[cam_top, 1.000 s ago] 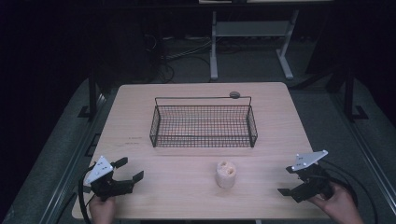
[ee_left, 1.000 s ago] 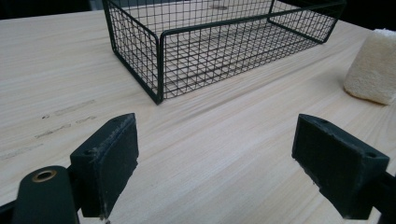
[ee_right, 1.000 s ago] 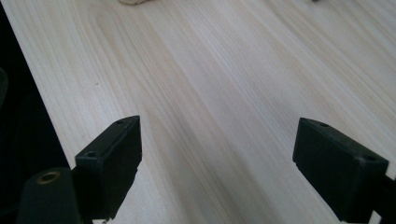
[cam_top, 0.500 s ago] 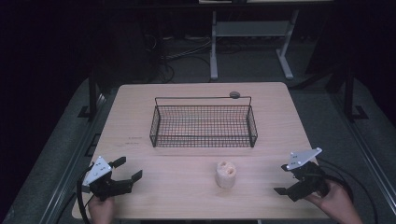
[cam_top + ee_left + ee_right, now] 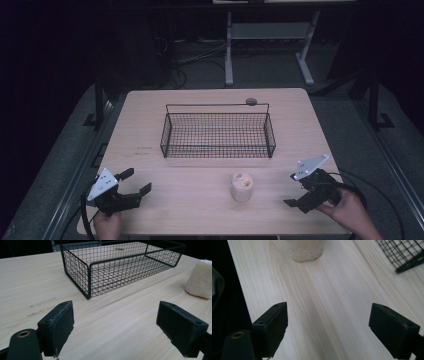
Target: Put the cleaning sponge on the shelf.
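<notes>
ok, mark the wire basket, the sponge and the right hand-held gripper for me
wire basket [image 5: 218, 149]: high view, near front wall of mesh.
sponge [image 5: 242, 187]: high view, middle of its side.
right hand-held gripper [image 5: 300, 190]: high view, midway between its open jaws' tips.

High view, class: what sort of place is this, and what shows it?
Probably a lab or workshop recording bench: a bare wooden table in a dark room, cables on the floor behind, and a metal stand.
</notes>
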`<state>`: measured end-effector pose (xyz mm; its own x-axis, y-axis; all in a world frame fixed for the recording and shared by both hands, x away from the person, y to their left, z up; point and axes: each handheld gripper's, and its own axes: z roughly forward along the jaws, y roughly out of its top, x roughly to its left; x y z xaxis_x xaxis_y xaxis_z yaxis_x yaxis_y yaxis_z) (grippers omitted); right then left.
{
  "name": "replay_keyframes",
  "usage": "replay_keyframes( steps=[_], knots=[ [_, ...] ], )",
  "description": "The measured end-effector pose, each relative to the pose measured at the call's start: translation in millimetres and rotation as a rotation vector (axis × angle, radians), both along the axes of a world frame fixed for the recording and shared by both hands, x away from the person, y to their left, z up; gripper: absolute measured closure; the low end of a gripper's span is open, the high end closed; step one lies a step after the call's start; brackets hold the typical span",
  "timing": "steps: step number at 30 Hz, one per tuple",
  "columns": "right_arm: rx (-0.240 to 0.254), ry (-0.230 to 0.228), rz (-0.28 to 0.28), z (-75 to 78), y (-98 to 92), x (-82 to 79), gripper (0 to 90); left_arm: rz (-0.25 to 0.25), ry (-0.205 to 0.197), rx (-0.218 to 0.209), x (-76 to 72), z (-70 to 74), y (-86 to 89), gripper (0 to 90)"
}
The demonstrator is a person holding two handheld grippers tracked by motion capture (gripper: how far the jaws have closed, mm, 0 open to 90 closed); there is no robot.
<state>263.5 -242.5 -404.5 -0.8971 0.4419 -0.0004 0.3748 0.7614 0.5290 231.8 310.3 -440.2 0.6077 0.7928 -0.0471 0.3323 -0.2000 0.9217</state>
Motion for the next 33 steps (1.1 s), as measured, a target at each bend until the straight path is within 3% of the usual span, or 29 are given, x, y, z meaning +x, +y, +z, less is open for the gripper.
replay_keyframes(
  steps=[33],
  knots=[
    [-0.024,0.016,0.11,9.9,41.0,15.3,15.1,0.013,-0.008,-0.006,-1.2,0.7,4.1,13.9]
  ],
)
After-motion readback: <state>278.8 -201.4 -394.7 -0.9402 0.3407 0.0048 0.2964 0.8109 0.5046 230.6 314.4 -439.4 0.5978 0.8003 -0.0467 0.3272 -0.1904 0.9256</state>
